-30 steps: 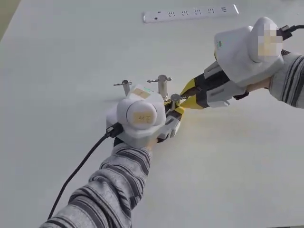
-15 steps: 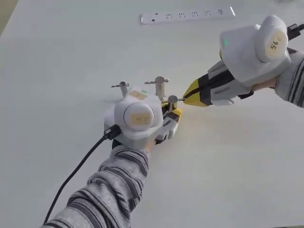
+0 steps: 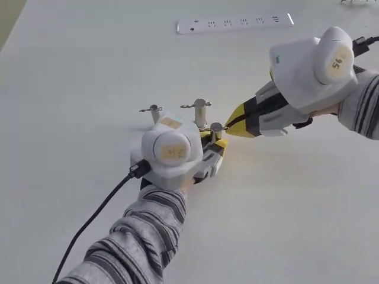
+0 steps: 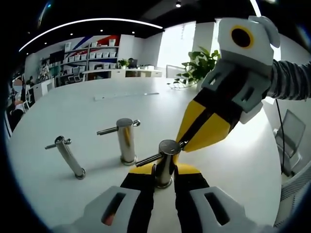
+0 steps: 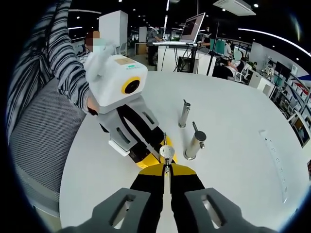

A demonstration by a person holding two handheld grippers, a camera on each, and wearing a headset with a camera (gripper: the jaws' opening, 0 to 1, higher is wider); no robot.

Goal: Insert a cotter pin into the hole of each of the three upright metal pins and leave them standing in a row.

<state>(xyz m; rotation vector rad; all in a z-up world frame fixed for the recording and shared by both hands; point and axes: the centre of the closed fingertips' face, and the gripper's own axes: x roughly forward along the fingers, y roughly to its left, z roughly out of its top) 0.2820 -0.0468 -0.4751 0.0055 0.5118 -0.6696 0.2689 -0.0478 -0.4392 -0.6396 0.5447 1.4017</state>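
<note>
Three upright metal pins stand in a row on the white table: far pin (image 3: 155,112), middle pin (image 3: 201,111), near pin (image 3: 216,129). The far and middle ones each carry a cotter pin through the top. My left gripper (image 3: 214,142) is shut on the near pin (image 4: 164,162), low on its shaft. A cotter pin (image 4: 148,159) passes through that pin's hole. My right gripper (image 3: 228,127) comes in from the right, shut on the cotter pin's end (image 5: 166,167) right at the near pin's head (image 5: 166,153).
A white power strip (image 3: 234,23) lies at the far side of the table. The left gripper's black cable (image 3: 100,207) trails toward the near left. Open tabletop (image 3: 284,195) surrounds the row of pins. Office desks and people are in the background.
The right gripper's yellow jaws, slightly apart a second ago, now sit together on the cotter pin's end. The left gripper still holds the near pin. The head camera shifted a little.
</note>
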